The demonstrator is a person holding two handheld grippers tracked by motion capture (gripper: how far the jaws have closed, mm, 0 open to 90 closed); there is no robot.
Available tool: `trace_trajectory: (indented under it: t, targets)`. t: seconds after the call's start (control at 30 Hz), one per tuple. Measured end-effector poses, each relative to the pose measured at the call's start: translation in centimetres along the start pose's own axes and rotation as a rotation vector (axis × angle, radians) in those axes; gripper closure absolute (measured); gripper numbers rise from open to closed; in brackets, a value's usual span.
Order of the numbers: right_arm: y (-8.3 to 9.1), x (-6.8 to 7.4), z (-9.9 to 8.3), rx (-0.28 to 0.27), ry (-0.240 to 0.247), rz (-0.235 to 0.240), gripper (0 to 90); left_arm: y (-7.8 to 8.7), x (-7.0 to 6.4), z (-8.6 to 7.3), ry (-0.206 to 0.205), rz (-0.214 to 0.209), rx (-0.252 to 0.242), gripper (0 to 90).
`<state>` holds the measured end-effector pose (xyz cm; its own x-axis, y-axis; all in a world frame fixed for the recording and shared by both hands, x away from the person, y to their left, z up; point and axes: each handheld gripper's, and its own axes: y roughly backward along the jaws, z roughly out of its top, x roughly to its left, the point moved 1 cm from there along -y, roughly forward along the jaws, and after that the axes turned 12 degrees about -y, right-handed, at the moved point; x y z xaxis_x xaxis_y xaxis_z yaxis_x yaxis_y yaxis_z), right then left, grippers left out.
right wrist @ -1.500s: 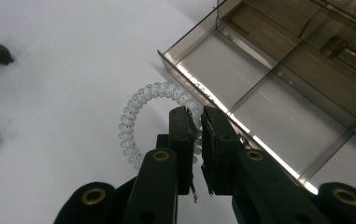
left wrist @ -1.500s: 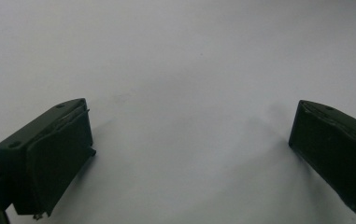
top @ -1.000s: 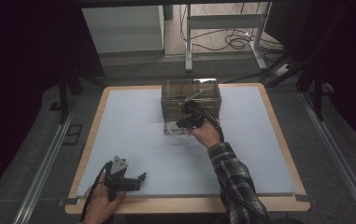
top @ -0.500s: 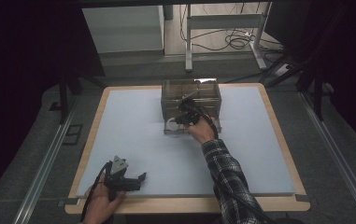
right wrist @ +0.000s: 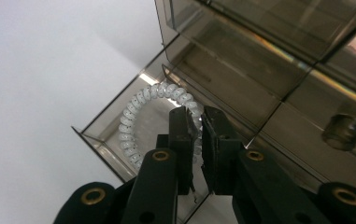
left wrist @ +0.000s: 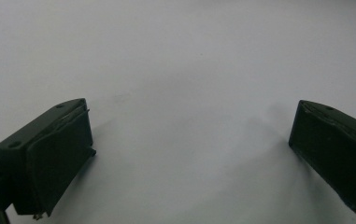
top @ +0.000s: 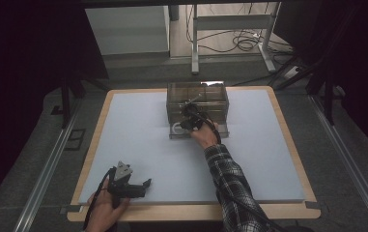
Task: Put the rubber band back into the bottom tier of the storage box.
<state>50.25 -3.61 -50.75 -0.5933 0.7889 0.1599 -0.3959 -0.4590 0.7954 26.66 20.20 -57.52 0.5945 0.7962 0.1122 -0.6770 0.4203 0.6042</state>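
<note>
A smoky clear drawer box stands at the table's far middle, its lowest drawer pulled out toward me. A white spiral ring lies in that drawer; in the high view the ring shows at the drawer's left end. My right gripper reaches down into the drawer, its jaws shut on the ring's near strand; from above the right gripper sits over the drawer. At the table's front left rests my left gripper, open; the left gripper has bare white surface between its jaws.
The white table top has a wooden rim. Upper drawers of the box are closed, and one has a round knob. Desk legs and cables lie on the floor beyond the table.
My right hand has shifted slightly left over the open drawer. The left gripper has stayed where it was.
</note>
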Motion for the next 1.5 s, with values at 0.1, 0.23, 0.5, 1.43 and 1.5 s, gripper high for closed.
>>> trace_trajectory:
  t: [0.1,0.23,0.5,1.43,1.5]
  targets:
    - [-0.4,0.0,-0.2,0.011,0.008,-0.003,81.2,0.0,0.0,0.0,-0.002,0.001,0.0,0.0]
    - [-0.9,0.1,-0.4,0.021,0.015,-0.009,81.1,0.0,0.0,0.0,-0.001,0.0,0.0,0.0]
    - [-1.5,0.4,-0.6,0.033,0.022,-0.003,80.2,0.0,0.0,0.0,-0.001,0.0,0.0,0.0]
    - [0.1,1.9,-0.3,-0.008,0.118,-0.01,56.4,0.0,0.0,0.0,0.0,0.0,0.0,0.0]
    - [0.2,2.0,-0.3,-0.011,0.124,-0.007,55.2,0.0,0.0,0.0,0.0,0.0,0.0,0.0]
